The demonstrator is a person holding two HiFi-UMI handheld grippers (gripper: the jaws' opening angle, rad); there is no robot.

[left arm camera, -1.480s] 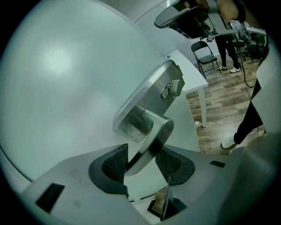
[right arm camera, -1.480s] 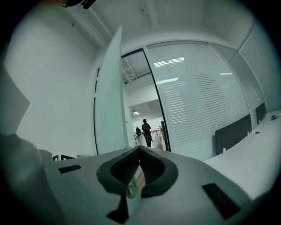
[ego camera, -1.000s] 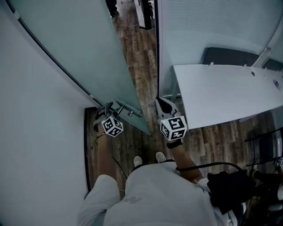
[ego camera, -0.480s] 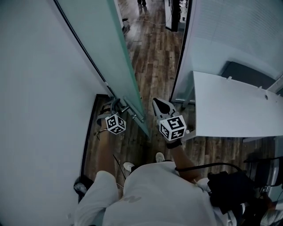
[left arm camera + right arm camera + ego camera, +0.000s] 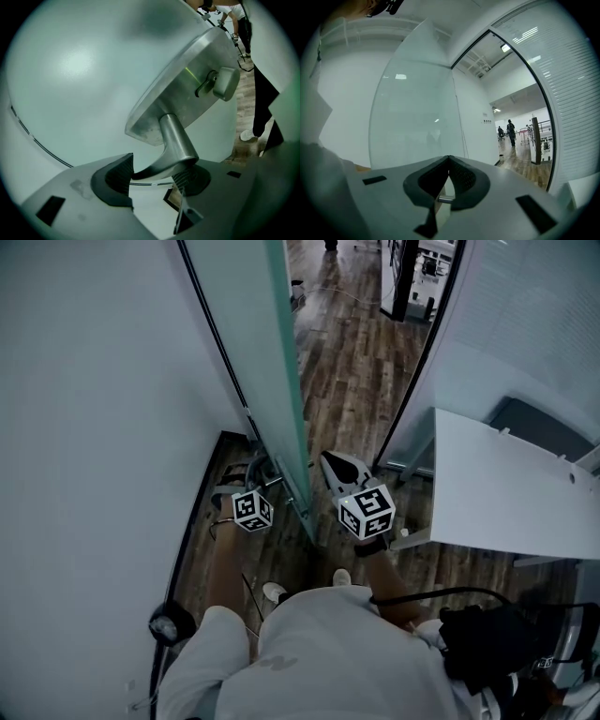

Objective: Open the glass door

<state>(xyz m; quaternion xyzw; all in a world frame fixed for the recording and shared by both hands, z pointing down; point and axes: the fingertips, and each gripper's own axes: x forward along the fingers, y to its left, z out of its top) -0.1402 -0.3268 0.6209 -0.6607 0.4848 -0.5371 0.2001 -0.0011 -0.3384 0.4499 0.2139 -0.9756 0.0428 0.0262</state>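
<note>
The frosted glass door [image 5: 248, 324] stands ajar, its teal edge facing me. My left gripper [image 5: 247, 471] is at the door's metal lever handle [image 5: 176, 140], which hangs from a steel plate [image 5: 187, 84] with a thumb-turn [image 5: 226, 83]. The lever's end lies between the jaws, which have just been opening, and I see no firm squeeze on it. My right gripper [image 5: 330, 460] hovers shut and empty just right of the door edge, pointing level at the glass door [image 5: 417, 117] and the doorway.
A white wall [image 5: 94, 427] runs along the left. A white desk [image 5: 516, 493] and a glass partition with a black frame [image 5: 427, 362] bound the right. Wood floor [image 5: 347, 381] leads through the gap. People [image 5: 509, 129] stand far down the hall. A round black object [image 5: 169, 622] sits on the floor.
The door has swung further open, its edge now turned almost straight toward me and the gap wider. Both grippers have moved along with it, the left staying at the handle.
</note>
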